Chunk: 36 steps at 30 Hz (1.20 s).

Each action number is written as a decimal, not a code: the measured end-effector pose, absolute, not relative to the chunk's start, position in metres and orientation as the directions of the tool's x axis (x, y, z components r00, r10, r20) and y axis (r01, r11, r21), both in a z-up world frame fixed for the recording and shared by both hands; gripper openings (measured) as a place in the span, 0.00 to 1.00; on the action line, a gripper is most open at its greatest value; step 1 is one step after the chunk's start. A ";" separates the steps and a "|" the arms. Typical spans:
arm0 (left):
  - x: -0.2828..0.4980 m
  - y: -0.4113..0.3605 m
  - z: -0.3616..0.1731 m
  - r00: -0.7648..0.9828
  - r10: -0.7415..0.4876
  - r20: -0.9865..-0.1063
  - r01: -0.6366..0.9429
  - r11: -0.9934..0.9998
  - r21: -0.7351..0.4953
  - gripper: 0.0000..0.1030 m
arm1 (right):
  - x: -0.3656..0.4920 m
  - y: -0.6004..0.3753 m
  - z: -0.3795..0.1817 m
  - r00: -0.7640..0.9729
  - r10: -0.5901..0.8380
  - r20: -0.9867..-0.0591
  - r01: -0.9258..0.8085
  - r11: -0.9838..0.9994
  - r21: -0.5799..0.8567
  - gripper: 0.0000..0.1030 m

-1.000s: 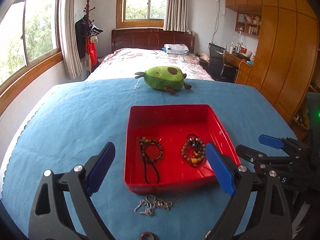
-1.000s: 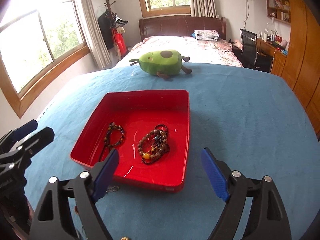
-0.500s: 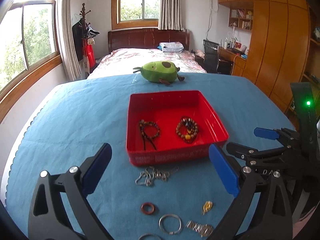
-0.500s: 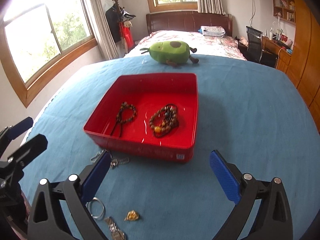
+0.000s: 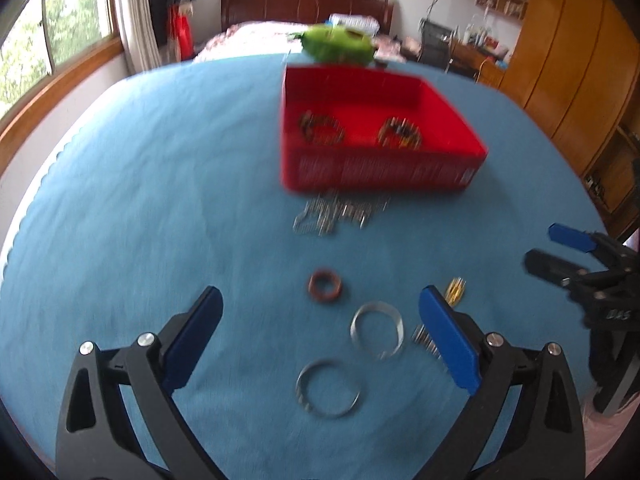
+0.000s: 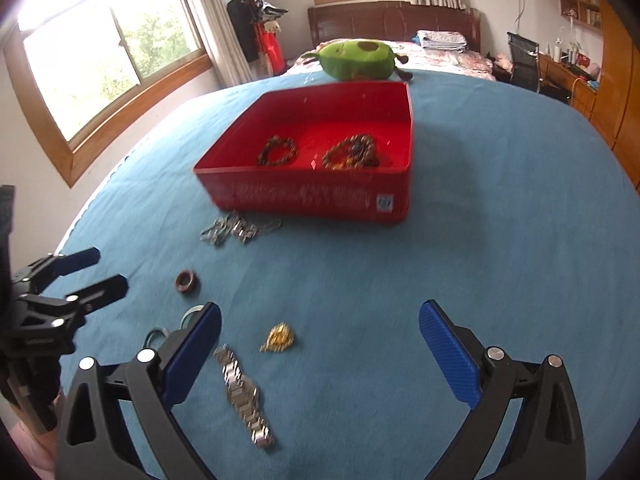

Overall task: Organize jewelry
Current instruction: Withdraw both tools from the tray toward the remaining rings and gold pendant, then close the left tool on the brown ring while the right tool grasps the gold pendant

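Note:
A red tray (image 5: 384, 176) (image 6: 312, 196) on the blue cloth holds two bead bracelets (image 5: 322, 130) (image 6: 352, 154). In front of it lie a silver chain (image 5: 336, 214) (image 6: 236, 230), a brown ring (image 5: 326, 285) (image 6: 186, 282), two silver bangles (image 5: 376, 328) (image 5: 328, 389), a gold piece (image 6: 279, 338) (image 5: 456, 290) and a silver watch (image 6: 244, 396). My left gripper (image 5: 320, 340) is open above the bangles, holding nothing. My right gripper (image 6: 320, 352) is open over the gold piece and watch, also holding nothing.
A green avocado plush (image 6: 360, 60) (image 5: 338, 42) sits behind the tray at the table's far edge. Beyond are a bed (image 6: 400, 40), windows, a desk with a chair (image 6: 524, 64) and wooden wardrobes (image 5: 580, 60).
Both grippers have pulled back from the tray and dipped down. The tray now sits farther off, and the loose jewelry in front of it has come into view between the fingers.

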<state>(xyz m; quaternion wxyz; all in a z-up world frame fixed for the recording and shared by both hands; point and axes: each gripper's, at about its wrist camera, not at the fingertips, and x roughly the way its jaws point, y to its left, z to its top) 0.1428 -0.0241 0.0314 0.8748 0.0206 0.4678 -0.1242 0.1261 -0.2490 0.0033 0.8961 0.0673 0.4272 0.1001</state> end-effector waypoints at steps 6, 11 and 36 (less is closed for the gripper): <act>0.130 -0.006 0.000 0.430 -0.190 -0.882 0.215 0.971 -0.105 0.95 | 0.112 -0.241 -0.017 0.549 0.316 -0.774 -0.161 0.949 0.272 0.82; 0.121 0.001 -0.013 0.413 -0.170 -0.895 0.203 0.975 -0.091 0.95 | 0.119 -0.236 -0.030 0.496 0.350 -0.795 -0.158 0.936 0.313 0.67; 0.190 -0.008 -0.021 0.397 -0.168 -0.902 0.159 0.981 -0.113 0.93 | 0.162 -0.196 -0.066 0.439 0.189 -0.878 -0.099 0.982 0.162 0.22</act>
